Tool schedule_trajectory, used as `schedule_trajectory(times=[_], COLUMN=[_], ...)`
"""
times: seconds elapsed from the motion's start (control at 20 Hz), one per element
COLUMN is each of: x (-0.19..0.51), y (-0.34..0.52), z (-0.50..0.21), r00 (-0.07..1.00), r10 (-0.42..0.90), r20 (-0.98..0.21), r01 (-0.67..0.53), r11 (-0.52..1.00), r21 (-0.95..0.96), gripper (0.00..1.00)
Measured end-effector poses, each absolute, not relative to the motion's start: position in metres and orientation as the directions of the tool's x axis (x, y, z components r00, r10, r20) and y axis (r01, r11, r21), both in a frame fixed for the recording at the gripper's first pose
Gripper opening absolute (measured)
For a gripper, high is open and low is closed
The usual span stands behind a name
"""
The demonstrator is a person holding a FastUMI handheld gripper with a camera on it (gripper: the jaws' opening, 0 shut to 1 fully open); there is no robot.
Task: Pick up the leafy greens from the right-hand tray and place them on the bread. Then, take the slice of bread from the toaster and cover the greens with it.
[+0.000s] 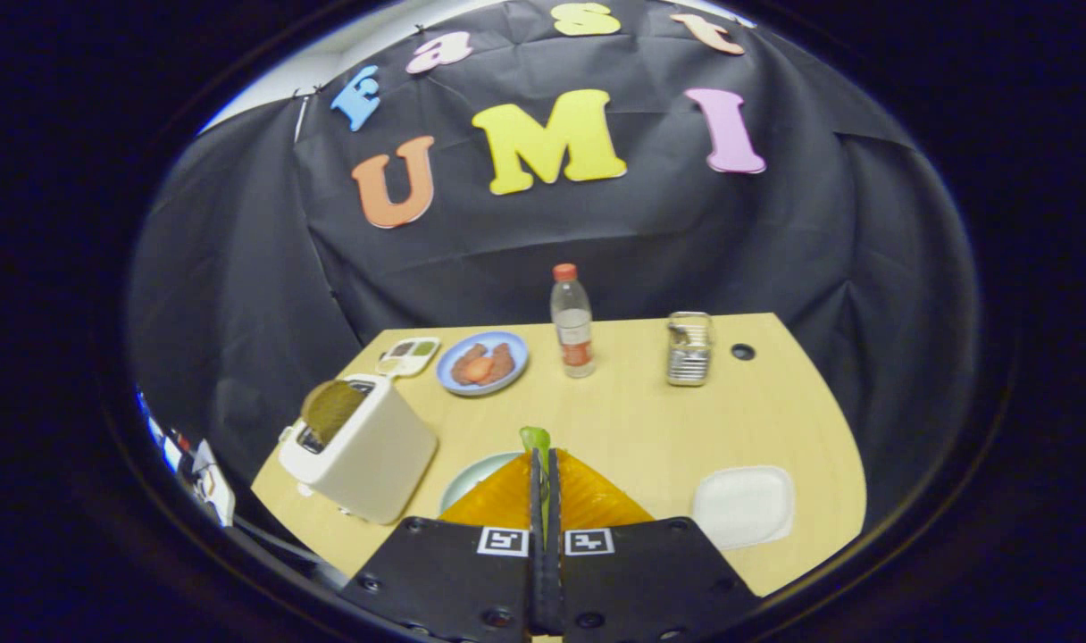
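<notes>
Gripper view: gripper [544, 464] pinching leafy greens [535, 439], raised over plate [471, 478] right of toaster [357, 455]. Best lowered straight over plate's bread, hidden under fingers, before releasing; toaster's bread [331, 409] next.

At the table's [632, 420] far edge stand a bottle [573, 323], blue plate [482, 362] and metal rack [689, 348].
</notes>
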State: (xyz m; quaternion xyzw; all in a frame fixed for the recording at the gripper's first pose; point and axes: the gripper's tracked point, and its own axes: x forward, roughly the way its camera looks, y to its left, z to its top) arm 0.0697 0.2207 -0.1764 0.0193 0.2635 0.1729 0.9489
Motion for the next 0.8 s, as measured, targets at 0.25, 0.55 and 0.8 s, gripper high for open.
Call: schedule_trajectory(times=[0.25, 0.55, 0.8], x=[0.059, 0.073, 0.089], y=[0.312, 0.317, 0.278], z=[-0.194, -0.247, -0.278], r00=[0.736, 0.674, 0.681], r10=[0.451, 0.448, 0.363], r20=[-0.505, -0.588, -0.635], r01=[-0.397, -0.309, -0.278], r11=[0.892, 0.893, 0.932], r21=[0.218, 0.326, 0.235], gripper=[0.00, 0.00, 0.00])
